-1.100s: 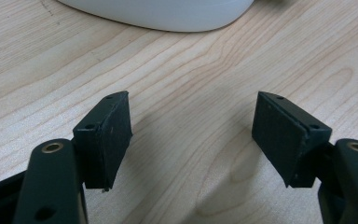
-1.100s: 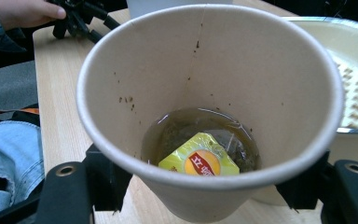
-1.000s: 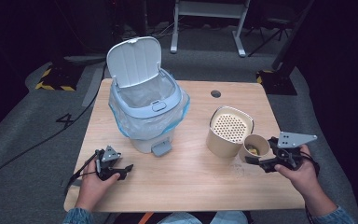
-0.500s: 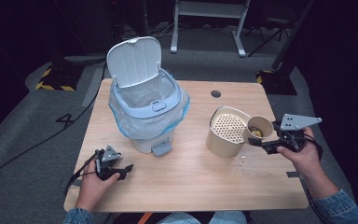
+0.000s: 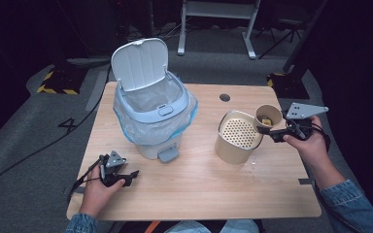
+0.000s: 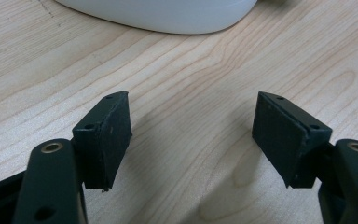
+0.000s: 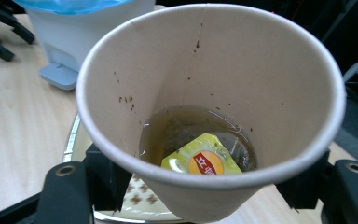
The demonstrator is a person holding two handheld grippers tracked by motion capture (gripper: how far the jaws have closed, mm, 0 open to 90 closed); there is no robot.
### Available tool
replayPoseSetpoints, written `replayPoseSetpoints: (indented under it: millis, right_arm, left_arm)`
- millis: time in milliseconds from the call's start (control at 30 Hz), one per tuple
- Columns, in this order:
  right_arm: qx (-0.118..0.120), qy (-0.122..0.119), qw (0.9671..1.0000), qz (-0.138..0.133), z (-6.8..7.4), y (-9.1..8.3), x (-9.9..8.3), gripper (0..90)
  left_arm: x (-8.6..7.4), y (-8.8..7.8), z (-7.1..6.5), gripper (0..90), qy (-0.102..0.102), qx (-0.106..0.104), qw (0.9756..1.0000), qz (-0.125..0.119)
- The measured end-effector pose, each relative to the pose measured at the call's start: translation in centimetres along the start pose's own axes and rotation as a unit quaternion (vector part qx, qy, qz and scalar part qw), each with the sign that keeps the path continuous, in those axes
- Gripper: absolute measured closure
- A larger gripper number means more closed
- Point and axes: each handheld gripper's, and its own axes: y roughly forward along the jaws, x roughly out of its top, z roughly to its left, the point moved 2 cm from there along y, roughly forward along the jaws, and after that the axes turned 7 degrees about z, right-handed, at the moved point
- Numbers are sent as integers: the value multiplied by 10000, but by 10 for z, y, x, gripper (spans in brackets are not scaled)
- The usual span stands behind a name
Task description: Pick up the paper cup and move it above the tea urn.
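My right gripper [image 5: 271, 127] is shut on a paper cup [image 5: 268, 116], held tilted at the right rim of a beige strainer canister [image 5: 237, 136]. In the right gripper view the paper cup [image 7: 214, 102] holds brownish liquid and a yellow tea-bag tag [image 7: 201, 158], with the perforated strainer top [image 7: 135, 196] showing beneath it. A white pedal bin [image 5: 153, 111] with a blue liner stands with its lid up at the middle left. My left gripper [image 5: 132, 175] rests open on the table near the front left; its jaws [image 6: 193, 135] stand apart over bare wood.
The bin's pedal [image 5: 167, 154] points toward the front. A round cable hole [image 5: 225, 97] lies at the table's far side. Small crumbs or drops [image 5: 250, 165] sit right of the canister's base. Dark floor surrounds the table [image 5: 199, 194].
My right gripper has lifted the cup from the table beside the canister and carried it up and back to the canister's rim. The left gripper has not moved.
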Motion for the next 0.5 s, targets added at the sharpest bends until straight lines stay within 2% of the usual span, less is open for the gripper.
replayPoseSetpoints:
  millis: [200,333,500]
  right_arm:
    - [-342,-332,9988,71,-10,8,4,309]
    - [-481,-458,9977,109,-14,11,6,309]
    - [-768,-845,9933,167,-17,14,10,310]
  left_arm:
    - [1,0,0,284,9,-12,10000,12]
    - [1,1,0,284,5,-17,10000,8]
    - [1,1,1,284,-4,-23,10000,8]
